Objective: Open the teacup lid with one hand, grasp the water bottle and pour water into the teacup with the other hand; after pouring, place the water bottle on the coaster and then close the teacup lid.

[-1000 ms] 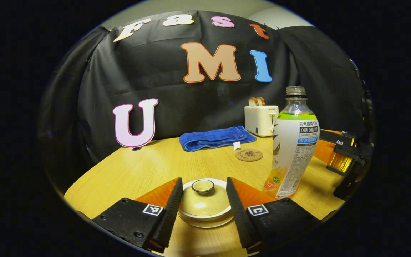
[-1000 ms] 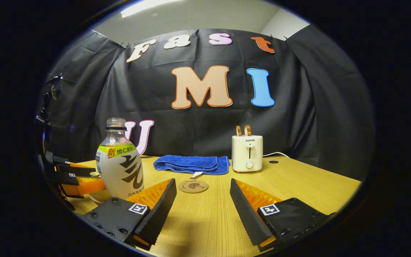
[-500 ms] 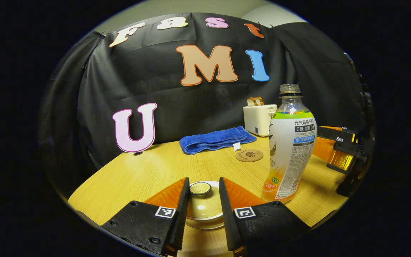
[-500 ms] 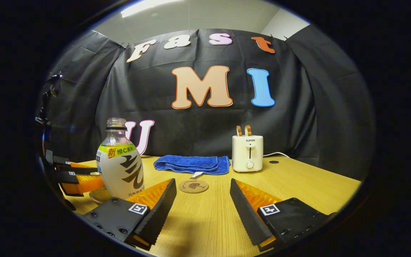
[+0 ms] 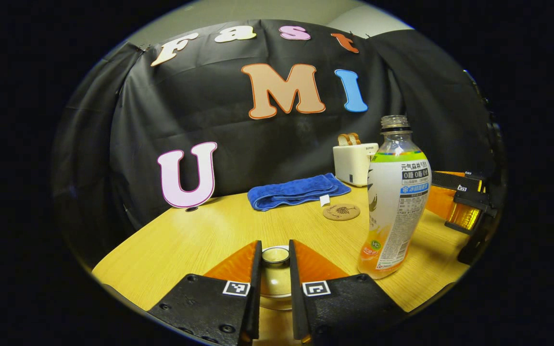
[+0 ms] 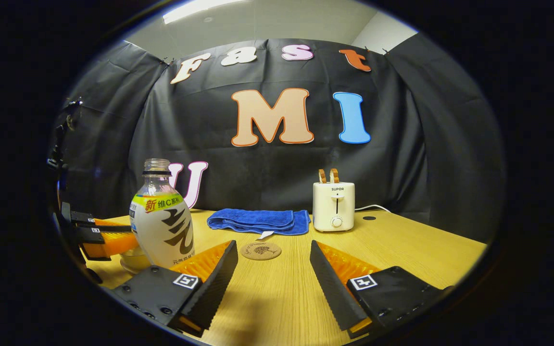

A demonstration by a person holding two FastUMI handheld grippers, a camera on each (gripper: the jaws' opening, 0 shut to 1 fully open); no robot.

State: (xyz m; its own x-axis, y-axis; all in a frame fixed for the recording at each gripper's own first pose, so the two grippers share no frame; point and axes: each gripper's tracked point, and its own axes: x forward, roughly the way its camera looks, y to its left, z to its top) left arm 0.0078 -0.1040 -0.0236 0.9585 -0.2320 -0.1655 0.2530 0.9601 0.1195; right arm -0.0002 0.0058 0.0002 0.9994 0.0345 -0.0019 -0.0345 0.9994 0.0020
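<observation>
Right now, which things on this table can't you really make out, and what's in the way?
- Teacup, left gripper view: body hidden between the left claw fingers; only the lid knob shows.
- Teacup, right gripper view: mostly behind the water bottle.
- Water level: covered by the bottle's label.
- Coaster drawing: too small.

On the table (image 6: pixel 402 250), the coaster (image 6: pixel 260 251) lies before the towel (image 6: pixel 258 221), toaster (image 6: pixel 333 206) to its right, water bottle (image 6: pixel 161 221) left.
</observation>
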